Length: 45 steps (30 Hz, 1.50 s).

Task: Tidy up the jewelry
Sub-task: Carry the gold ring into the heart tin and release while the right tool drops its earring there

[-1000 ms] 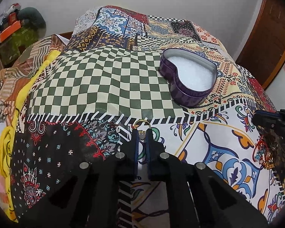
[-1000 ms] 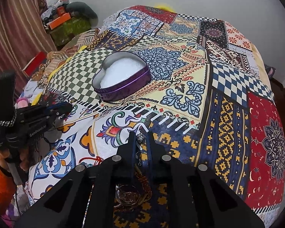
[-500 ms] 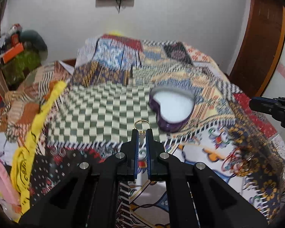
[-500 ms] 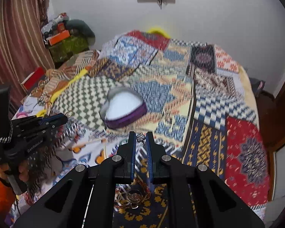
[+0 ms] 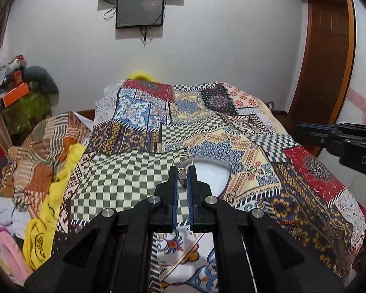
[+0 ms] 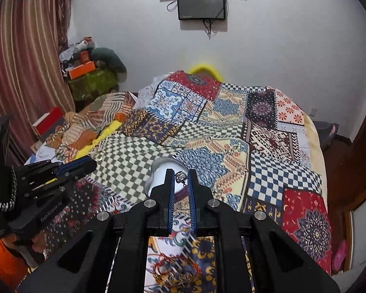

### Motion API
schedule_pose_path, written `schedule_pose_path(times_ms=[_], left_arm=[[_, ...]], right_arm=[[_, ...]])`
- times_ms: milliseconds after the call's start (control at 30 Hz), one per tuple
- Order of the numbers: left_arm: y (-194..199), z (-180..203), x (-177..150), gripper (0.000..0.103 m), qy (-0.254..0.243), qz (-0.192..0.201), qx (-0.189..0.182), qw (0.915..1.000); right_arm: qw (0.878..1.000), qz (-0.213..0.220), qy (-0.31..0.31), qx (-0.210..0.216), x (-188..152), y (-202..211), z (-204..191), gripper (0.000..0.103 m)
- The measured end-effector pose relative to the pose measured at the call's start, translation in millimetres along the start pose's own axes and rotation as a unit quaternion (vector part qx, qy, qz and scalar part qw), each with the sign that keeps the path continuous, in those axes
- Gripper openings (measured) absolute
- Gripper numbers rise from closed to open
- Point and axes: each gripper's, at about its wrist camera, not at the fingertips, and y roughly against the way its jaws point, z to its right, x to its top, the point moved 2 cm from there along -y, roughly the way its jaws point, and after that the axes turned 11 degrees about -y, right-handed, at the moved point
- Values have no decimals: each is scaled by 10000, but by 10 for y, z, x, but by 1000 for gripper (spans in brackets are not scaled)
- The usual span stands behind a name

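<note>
Because both pieces were meant for the heart-shaped tin (image 5: 212, 178) at 12 o'clock on the bed (image 5: 124, 171), the left claw (image 5: 182, 171) gripped a gold ring (image 5: 181, 158) and the right claw (image 6: 181, 177) pinched a silver ornament (image 6: 181, 177), both lifted above the quilt.

A patchwork bedspread (image 5: 231, 131) covers the bed. A dark screen (image 6: 201, 4) hangs on the white wall. A striped curtain (image 6: 24, 56) hangs at the left, an orange box (image 6: 81, 70) beside it.
</note>
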Motion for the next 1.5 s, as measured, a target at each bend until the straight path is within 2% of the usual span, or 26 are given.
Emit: schedule_pose_path(times_ms=[300,833,1100,1500], left_arm=[[-266,73,71,6,-140,-79,-72,9998],[-1054,67,-231,6,46,-859,-527,9949],[-1249,140,-275,6,7,-1044,-741,9918],[-1307,198,-303,6,-151,-1151,-726,9906]], right_arm=[[9998,-116,-51,147,52,-279,-58,9],[9948,-968,-203,222,-25,-1024,45,9],[9905,-1349,-220,160,-88,-1270,115,9],[9892,-1463,-66,97,-134,-1361,117,9]])
